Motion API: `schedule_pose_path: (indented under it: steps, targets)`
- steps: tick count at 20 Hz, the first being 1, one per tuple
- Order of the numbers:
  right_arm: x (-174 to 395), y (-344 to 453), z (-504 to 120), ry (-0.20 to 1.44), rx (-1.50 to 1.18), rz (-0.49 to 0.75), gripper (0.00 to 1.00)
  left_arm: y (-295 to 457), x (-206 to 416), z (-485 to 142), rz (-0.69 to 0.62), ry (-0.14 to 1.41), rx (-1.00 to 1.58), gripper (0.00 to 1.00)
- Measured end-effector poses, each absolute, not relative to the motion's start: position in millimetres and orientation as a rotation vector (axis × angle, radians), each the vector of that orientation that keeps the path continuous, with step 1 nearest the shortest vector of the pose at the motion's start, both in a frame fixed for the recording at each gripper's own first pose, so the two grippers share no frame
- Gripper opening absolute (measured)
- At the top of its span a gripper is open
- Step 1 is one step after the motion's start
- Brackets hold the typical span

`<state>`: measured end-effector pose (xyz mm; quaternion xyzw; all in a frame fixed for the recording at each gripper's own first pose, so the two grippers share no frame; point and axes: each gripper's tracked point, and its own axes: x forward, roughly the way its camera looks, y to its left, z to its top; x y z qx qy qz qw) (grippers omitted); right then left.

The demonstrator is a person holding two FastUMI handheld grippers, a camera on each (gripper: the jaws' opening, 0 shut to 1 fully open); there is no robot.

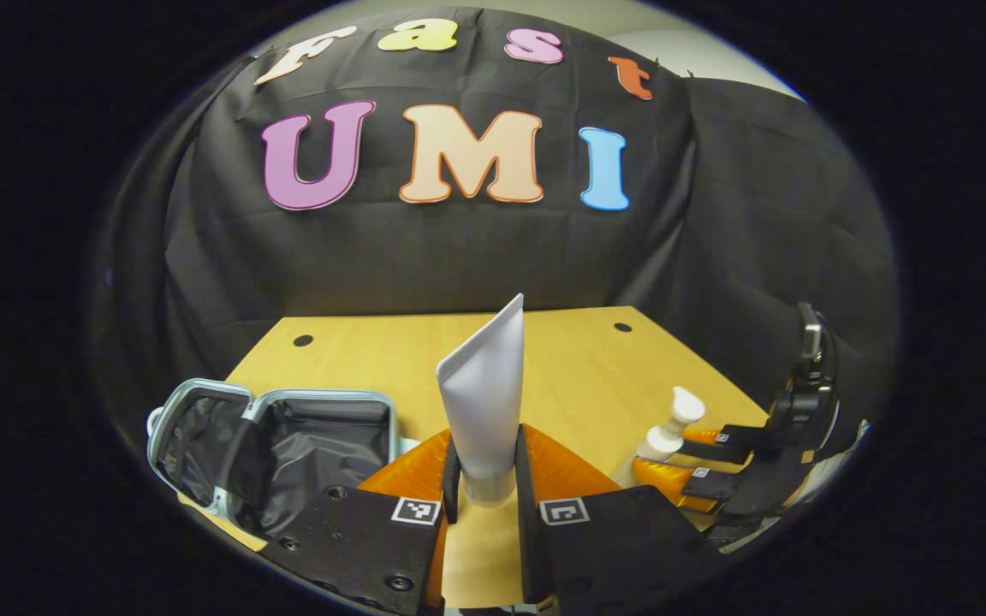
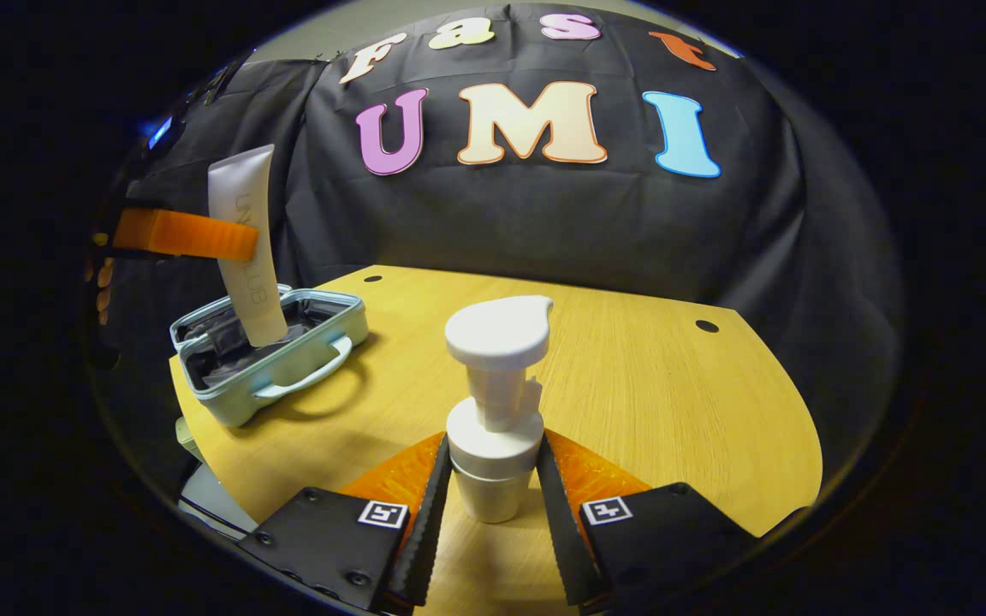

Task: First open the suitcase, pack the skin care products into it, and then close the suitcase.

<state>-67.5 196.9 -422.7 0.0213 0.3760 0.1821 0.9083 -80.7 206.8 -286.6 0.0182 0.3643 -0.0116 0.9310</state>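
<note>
My left gripper (image 1: 488, 500): closed on a white tube (image 1: 484, 402), fingers pressing both sides near its cap end. Tube stands upright, cap down, flat crimped end up, held clear of the table.

Same tube, right gripper view: tube (image 2: 246, 248) hangs tilted above the open suitcase (image 2: 275, 355), w/ one finger (image 2: 185, 234) of my left gripper across its middle. Cap end sits in front of the case's dark interior; can't tell if it touches the lining. Part of a hand (image 2: 102, 287) shows at the far left edge.

My right gripper (image 2: 493, 492): fingers on either side of a white pump bottle (image 2: 495, 411), around its lower body. They look to be touching it, so I call it gripped. Bottle upright, pump head pointing to the right in this view. Whether its base rests on the table (image 2: 630, 385) I can't tell.

Same bottle, left gripper view: bottle (image 1: 668, 423) seen at right between the fingers of my right gripper (image 1: 703, 466), near the table's right edge.

Suitcase, left gripper view: small pale blue case (image 1: 275, 449), lid open, dark lining showing, lying at the table's (image 1: 579, 368) near-left corner, just left of my left gripper.

Suitcase, right gripper view: handle faces toward me; case well apart from the pump bottle.

Table: light wood top, two small dark holes near its far edge.

Behind: black cloth wall (image 2: 544, 222).
</note>
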Motion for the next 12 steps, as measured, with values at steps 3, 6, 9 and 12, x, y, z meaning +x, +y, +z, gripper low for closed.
schedule_pose_path:
  steps: [3, 6, 9, 12]
  targets:
    - [-58, 212, -392, 0.744, 0.076, 0.414, 0.59, 259, -87, -290, 0.035, 0.805, 0.095, 0.27]
    - [-45, 221, -359, 0.713, 0.112, 0.42, 0.57, 314, -100, -302, 0.1, 0.899, 0.129, 0.27]
    - [-37, 230, -337, 0.688, 0.123, 0.418, 0.59, 364, -115, -327, 0.15, 1.009, 0.147, 0.28]
    - [-36, 251, -325, 0.696, 0.143, 0.442, 0.59, 397, -131, -362, 0.19, 1.129, 0.095, 0.28]
